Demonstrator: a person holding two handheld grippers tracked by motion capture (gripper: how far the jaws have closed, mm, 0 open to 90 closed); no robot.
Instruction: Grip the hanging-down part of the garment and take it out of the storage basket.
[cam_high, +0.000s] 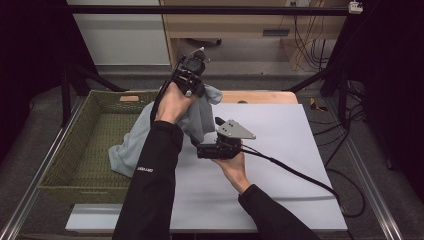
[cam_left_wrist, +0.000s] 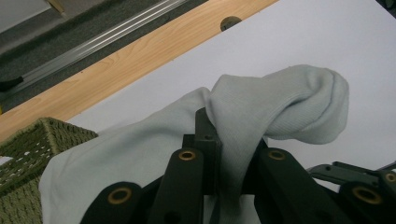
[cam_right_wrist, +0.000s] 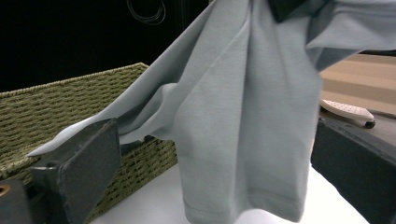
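The left gripper (cam_high: 191, 75) had its jaws clamped on a pale grey-blue cloth (cam_high: 197, 117), lifting it above the white table (cam_high: 280, 150). The right gripper (cam_high: 220, 142) was spread wide beside the hanging fabric, gripping nothing. The cloth's lower end trailed into a green woven basket (cam_high: 75, 145) at the left.

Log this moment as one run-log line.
left claw: shut on grey shirt, lifted | right claw: open beside hanging fabric | shirt tail: draped over wicker basket rim
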